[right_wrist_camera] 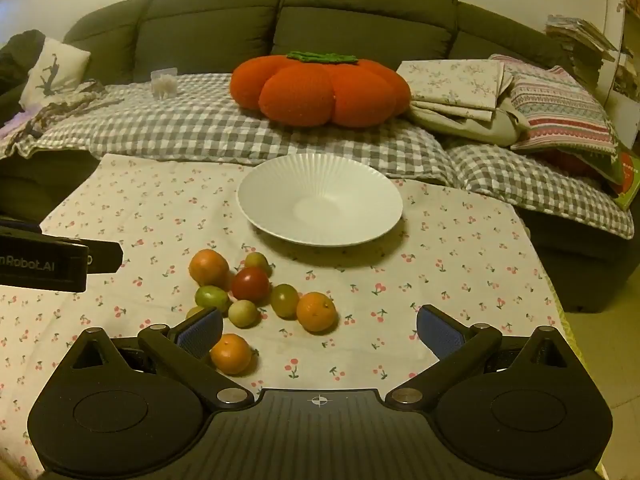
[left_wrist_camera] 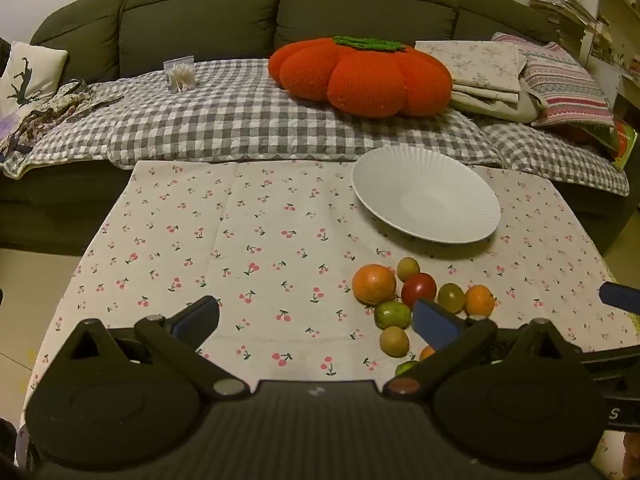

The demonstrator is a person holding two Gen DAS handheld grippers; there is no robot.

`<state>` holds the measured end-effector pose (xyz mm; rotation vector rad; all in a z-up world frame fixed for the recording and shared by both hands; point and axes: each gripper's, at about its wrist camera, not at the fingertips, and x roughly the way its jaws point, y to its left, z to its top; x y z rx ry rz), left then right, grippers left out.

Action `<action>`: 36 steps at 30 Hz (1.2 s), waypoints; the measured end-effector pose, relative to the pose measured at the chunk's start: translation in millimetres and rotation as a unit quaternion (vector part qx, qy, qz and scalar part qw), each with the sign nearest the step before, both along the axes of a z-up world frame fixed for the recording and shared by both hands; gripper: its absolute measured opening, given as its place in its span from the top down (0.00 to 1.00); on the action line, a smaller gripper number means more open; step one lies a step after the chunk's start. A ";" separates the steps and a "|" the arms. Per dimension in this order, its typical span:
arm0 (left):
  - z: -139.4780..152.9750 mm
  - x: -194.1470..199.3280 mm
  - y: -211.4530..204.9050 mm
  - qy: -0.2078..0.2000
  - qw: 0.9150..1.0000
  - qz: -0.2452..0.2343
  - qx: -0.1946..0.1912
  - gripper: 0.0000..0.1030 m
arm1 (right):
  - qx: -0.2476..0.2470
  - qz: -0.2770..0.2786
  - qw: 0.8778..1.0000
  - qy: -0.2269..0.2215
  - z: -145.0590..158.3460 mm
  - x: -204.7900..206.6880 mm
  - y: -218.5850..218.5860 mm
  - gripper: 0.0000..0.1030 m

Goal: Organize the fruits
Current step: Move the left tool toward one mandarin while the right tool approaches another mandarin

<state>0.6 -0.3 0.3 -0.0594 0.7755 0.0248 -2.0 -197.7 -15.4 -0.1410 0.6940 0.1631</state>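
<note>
The right gripper (right_wrist_camera: 320,330) and left gripper (left_wrist_camera: 316,322) both hover with jaws spread wide, grasping nothing. The cluster of fruits (right_wrist_camera: 256,300) lies on the cherry-print tablecloth (right_wrist_camera: 460,260), stretching from 11 to 5 o'clock; the round pieces show no heading. The white fluted plate (right_wrist_camera: 376,196) sits at 1 o'clock beyond it, before a dark sofa (right_wrist_camera: 360,16) bearing a pumpkin cushion (right_wrist_camera: 320,88)
</note>
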 end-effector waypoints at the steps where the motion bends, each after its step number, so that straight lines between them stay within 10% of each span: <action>1: 0.0 0.4 -0.1 0.001 1.000 0.000 0.000 0.01 | -0.001 0.000 1.000 0.001 0.0 0.3 0.6 0.00; 36: -8.3 26.9 5.0 -0.005 1.000 0.011 0.000 0.05 | 0.043 -0.033 0.998 0.018 -17.7 28.6 -27.5 0.00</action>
